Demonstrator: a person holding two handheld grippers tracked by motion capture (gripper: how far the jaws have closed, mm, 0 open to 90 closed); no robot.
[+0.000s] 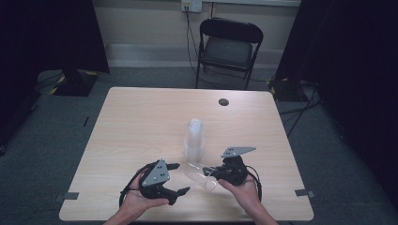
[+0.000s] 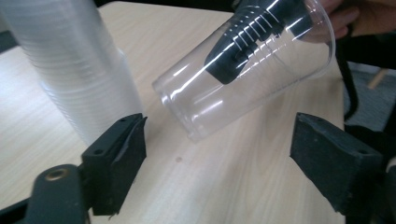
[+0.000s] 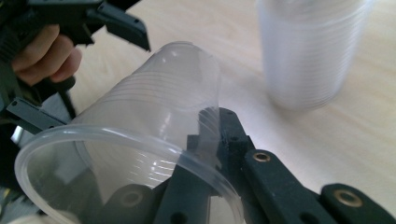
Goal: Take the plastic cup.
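Note:
A tall stack of clear plastic cups (image 1: 194, 138) (image 2: 74, 60) (image 3: 308, 51) stands upright at the middle of the table (image 1: 141, 117). A single clear cup (image 1: 201, 176) (image 2: 243, 74) (image 3: 154, 121) lies tilted on its side just in front of the stack, its base toward my left hand. My right gripper (image 1: 217, 174) (image 3: 210, 123) is shut on the cup's wall near the rim, one jaw inside and one outside. My left gripper (image 1: 182, 177) (image 2: 219, 154) stands open a little short of the cup's base, with nothing between its jaws.
A dark cable hole (image 1: 223, 101) sits near the table's far edge. Behind the table stands a black folding chair (image 1: 229, 47). Dark curtains hang at both sides. The table's front edge runs close under both of the person's hands.

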